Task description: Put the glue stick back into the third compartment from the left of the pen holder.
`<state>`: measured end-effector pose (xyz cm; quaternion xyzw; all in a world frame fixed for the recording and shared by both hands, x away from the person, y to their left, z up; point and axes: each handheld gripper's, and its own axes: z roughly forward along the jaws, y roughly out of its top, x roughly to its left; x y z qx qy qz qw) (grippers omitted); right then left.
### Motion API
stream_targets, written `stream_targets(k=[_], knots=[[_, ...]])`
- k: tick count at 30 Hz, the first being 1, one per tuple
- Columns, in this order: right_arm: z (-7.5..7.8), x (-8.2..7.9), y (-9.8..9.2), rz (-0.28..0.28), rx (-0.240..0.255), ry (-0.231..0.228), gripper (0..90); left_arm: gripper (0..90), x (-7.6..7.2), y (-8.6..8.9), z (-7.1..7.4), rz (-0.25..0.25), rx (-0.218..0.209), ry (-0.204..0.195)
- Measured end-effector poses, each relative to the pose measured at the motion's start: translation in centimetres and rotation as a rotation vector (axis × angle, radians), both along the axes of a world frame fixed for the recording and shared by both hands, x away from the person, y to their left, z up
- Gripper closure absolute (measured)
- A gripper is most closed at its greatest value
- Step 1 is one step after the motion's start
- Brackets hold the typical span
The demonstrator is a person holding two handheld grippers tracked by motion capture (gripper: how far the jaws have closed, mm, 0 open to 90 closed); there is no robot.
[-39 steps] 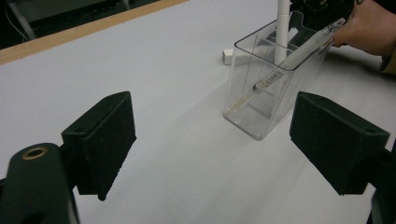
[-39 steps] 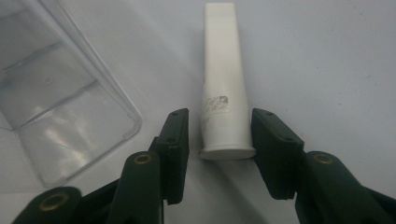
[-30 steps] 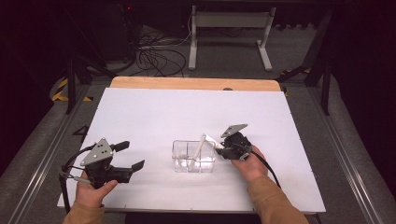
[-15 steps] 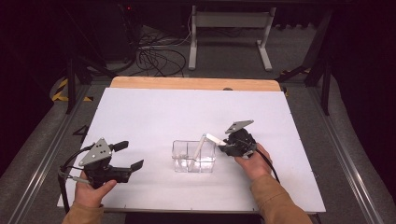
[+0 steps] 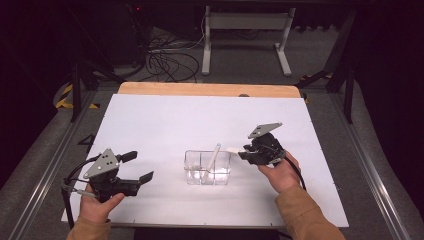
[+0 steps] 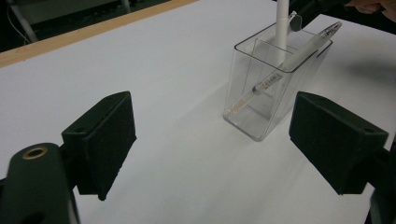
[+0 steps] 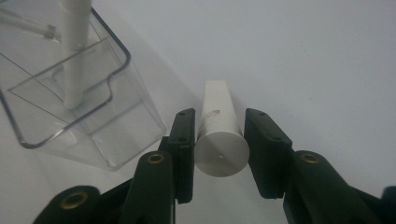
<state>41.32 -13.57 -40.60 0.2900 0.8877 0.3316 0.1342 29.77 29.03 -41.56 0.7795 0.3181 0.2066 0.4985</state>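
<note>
White table, right gripper raised clasping white cap, beside clear holder.

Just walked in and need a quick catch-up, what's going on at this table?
A person holds a claw in each hand over a white table. The right claw is shut on a white cylindrical marker, held beside a clear plastic two-compartment holder. That holder contains a white pen and a slim translucent pen, both leaning. The left claw hangs open, apart from the holder.
</note>
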Motion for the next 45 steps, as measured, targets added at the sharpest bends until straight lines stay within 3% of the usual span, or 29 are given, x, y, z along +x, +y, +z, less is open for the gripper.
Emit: stream_targets(k=[26,34,45], knots=[[5.7,-2.9,-0.9,0.017,0.001,-0.078,65.4,15.2,-0.1,0.0,0.0,-0.004,-0.001,0.000],[7.1,-3.8,-1.6,0.026,0.010,-0.087,65.4,15.2,-0.1,0.0,0.0,-0.006,0.001,0.001],[8.4,-4.7,-1.0,0.069,0.004,-0.091,65.3,15.4,-0.1,-0.1,0.0,-0.006,0.003,-0.001]])
